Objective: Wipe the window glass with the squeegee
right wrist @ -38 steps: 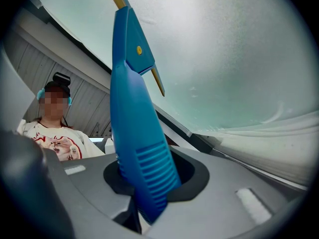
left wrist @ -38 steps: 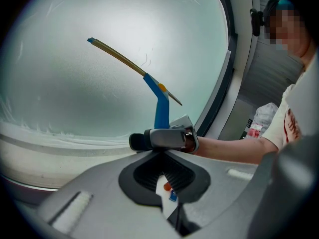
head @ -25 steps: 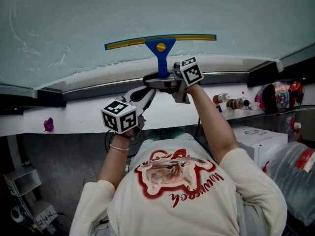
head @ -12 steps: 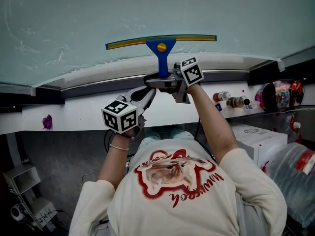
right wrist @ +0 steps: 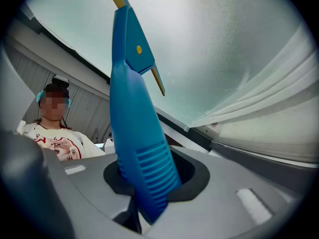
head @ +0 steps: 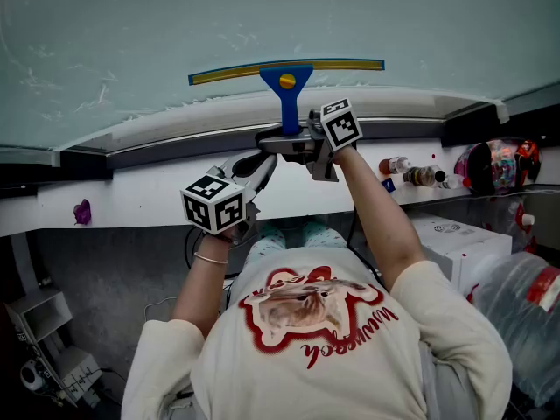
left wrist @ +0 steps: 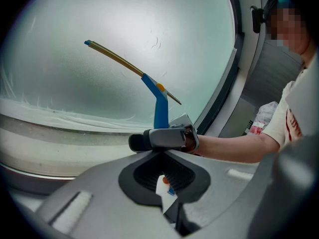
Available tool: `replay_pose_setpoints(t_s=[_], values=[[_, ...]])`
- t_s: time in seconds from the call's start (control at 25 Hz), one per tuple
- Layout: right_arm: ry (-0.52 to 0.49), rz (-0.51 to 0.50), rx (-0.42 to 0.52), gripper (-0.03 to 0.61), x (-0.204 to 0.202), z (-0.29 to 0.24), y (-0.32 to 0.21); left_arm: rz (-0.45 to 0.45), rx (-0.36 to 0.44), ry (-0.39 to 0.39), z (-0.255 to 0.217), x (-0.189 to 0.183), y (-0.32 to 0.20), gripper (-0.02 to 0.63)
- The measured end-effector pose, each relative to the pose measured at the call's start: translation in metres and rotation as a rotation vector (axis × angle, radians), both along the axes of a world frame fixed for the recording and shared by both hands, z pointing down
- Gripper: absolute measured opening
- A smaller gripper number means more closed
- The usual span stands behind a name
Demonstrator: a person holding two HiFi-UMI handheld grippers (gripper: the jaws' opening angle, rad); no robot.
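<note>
A blue-handled squeegee (head: pixel 287 94) with a yellow-edged blade (head: pixel 286 66) lies flat against the frosted window glass (head: pixel 262 11), just above the lower frame. My right gripper (head: pixel 286 142) is shut on the bottom of the handle (right wrist: pixel 134 133), which fills the right gripper view. My left gripper (head: pixel 258 166) hangs lower left of it, apart from the squeegee, jaws closed on nothing. In the left gripper view, the left gripper (left wrist: pixel 167 185) looks up at the squeegee (left wrist: pixel 159 108). A small white, orange and blue bit (left wrist: pixel 165 191) shows through the slit.
White foam streaks (head: pixel 157 112) run along the bottom of the glass. Below it is a white sill (head: pixel 131 201) with small bottles (head: pixel 411 178) at the right and a purple thing (head: pixel 83 211) at the left. A white box (head: pixel 459 239) and a plastic bag (head: pixel 525 296) stand at the lower right.
Almost nothing: the squeegee blade sits a touch higher in view. Both grippers keep their places and their grips.
</note>
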State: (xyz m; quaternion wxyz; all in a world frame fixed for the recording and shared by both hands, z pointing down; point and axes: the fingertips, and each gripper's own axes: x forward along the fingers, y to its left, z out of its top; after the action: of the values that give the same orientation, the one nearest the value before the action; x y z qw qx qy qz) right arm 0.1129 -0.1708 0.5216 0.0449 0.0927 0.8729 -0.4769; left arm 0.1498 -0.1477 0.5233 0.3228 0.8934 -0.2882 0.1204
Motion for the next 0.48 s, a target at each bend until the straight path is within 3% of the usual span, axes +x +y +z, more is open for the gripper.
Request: replay_pose_setpoints(t_s=[0.48], values=[[0.023, -0.011, -0.010, 0.110, 0.002, 0.012, 0.001, 0.005, -0.022, 0.006, 0.012, 0.002, 0.001, 0.002]])
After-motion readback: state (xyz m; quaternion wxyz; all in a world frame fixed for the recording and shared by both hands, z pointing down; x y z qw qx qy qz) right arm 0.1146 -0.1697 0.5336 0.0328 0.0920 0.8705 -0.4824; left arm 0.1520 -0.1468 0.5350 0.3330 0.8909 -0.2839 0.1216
